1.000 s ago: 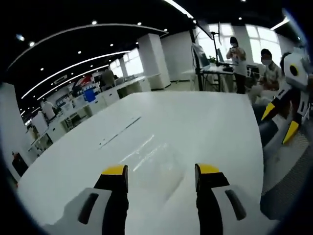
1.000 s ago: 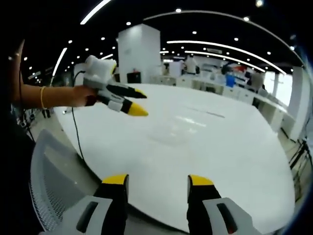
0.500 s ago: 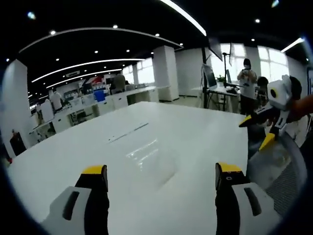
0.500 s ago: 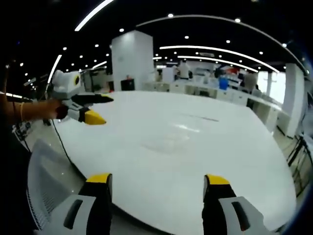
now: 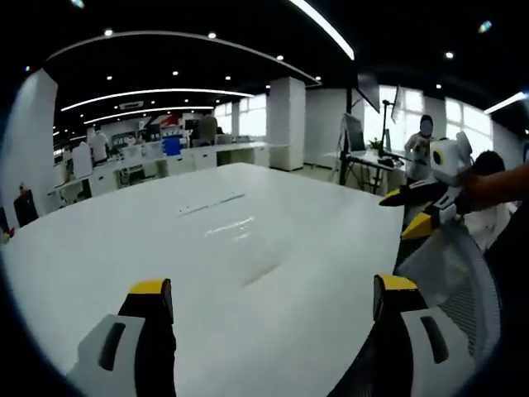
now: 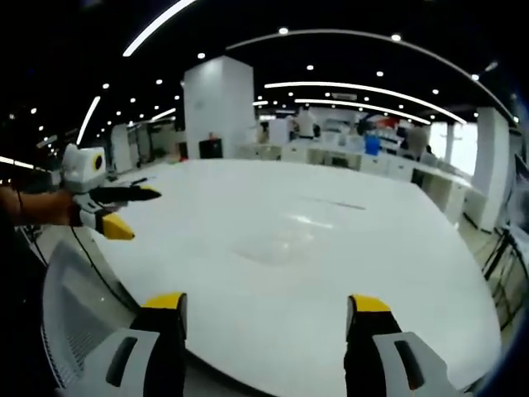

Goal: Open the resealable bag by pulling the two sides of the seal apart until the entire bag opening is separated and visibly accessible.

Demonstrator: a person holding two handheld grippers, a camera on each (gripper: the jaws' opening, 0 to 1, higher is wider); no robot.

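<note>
Left claw (image 5: 269, 289) sits wide apart, yellow-tipped jaws released and empty, poised over the near edge of the large white glossy tabletop (image 5: 124, 248). Just ahead of it, between and beyond the jaw tips, the clear plastic resealable bag (image 5: 252, 248) lies flat on the tabletop, barely visible but for its glints, untouched and apart from the jaws. Off to the right of this claw, the right claw (image 5: 405, 211) hangs in the air above a grey mesh chair back (image 5: 450, 273), held by a person's hand, well apart from the bag.

Over to the right gripper view: right claw (image 6: 266, 304) also spread wide, nothing between the jaws, hovering at the tabletop's edge. Ahead of it, the bag (image 6: 277, 246) lies flat as a faint sheen. To its left, the left claw (image 6: 128, 211) hangs over the tabletop's edge, jaws parted. Far beyond, a white square pillar (image 6: 216, 107) and rows of office desks (image 6: 372, 157) under ceiling strip lights.
</note>
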